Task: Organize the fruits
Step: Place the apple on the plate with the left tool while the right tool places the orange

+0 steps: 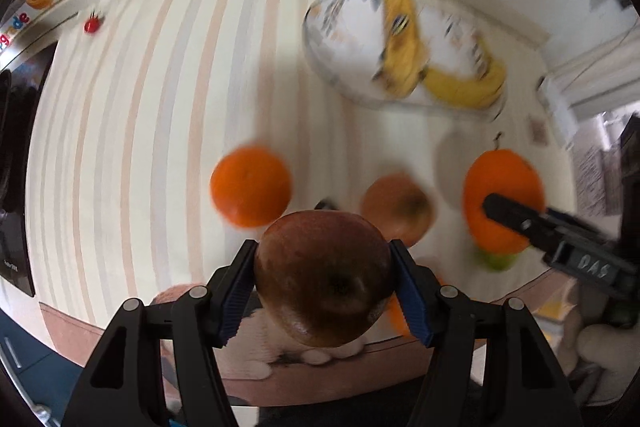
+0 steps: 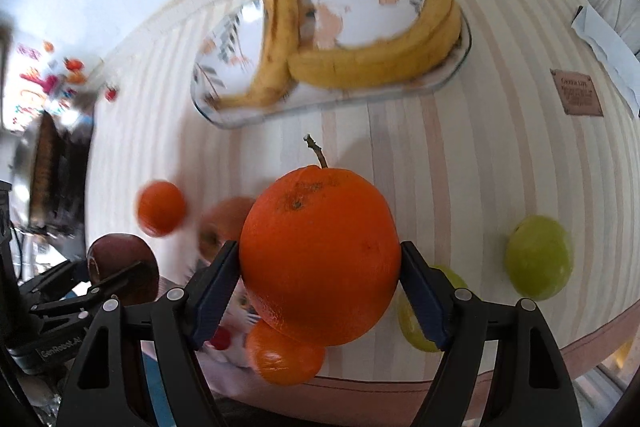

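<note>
Dark red and glossy, an apple (image 1: 324, 277) sits clamped between the blue pads of the left gripper (image 1: 323, 291), lifted clear of the striped tablecloth (image 1: 160, 131). The right gripper (image 2: 320, 291) grips a large orange with a stem (image 2: 320, 259) in the same way, its pads pressing on both flanks of the fruit, which also hangs above the cloth.

Just under the held orange, at the near edge of the table, lies a smaller orange (image 2: 282, 357), with a green apple (image 2: 416, 323) partly hidden behind the right-hand finger and a second green apple (image 2: 538, 257) lying apart to the right. A little farther in, a reddish-yellow apple (image 1: 398, 209) rests on the cloth, and beside it to the left another orange (image 1: 250, 185) sits alone.

Beyond these, toward the far side of the table, an oval glass platter with a leaf pattern (image 2: 224, 27) holds two bunches of bananas (image 2: 380, 55), one lying along its right rim, the other (image 2: 276, 39) across its left part. A small brown label (image 2: 576, 91) is on the cloth near the far right corner. Much of the left wrist view is blurred.
</note>
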### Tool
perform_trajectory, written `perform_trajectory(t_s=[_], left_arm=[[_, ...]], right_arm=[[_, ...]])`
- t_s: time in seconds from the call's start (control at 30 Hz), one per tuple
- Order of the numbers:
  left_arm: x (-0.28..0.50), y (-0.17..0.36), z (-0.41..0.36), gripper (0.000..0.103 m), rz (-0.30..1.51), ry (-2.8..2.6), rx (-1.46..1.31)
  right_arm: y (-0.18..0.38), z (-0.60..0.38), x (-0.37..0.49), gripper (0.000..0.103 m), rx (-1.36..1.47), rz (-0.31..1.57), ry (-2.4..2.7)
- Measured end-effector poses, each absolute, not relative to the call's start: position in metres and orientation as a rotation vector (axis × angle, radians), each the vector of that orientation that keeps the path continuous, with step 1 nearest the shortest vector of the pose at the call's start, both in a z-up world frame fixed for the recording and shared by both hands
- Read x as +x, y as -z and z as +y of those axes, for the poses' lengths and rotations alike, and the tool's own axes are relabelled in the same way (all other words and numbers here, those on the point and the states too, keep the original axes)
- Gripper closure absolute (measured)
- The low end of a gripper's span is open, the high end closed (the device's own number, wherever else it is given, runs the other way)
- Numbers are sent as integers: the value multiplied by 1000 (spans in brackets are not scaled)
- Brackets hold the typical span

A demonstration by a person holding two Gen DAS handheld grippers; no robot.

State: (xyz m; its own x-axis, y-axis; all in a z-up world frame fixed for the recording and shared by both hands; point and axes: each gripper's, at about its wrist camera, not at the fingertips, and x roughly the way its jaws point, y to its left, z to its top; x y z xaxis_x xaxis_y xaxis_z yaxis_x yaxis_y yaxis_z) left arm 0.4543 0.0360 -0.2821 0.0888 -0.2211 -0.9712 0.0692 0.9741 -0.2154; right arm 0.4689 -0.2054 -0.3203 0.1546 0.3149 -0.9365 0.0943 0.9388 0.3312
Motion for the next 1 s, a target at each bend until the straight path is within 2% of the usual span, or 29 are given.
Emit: perform_trajectory(t_s=[0.17,0.33,0.63,1.0], left_arm=[[505,242,17,41,1406,266,-183],[567,241,-4,41,1395,268,-194],[662,310,-26,41,1518,211,-152],[680,352,-37,40,1620,175,-144]], right_arm=[[281,-222,506,23,390,1334,-196],[268,-234,566,23,352,1281,-175],[326,-235,642,23,276,1371,-115],[372,-240,667,23,251,1444,-111]])
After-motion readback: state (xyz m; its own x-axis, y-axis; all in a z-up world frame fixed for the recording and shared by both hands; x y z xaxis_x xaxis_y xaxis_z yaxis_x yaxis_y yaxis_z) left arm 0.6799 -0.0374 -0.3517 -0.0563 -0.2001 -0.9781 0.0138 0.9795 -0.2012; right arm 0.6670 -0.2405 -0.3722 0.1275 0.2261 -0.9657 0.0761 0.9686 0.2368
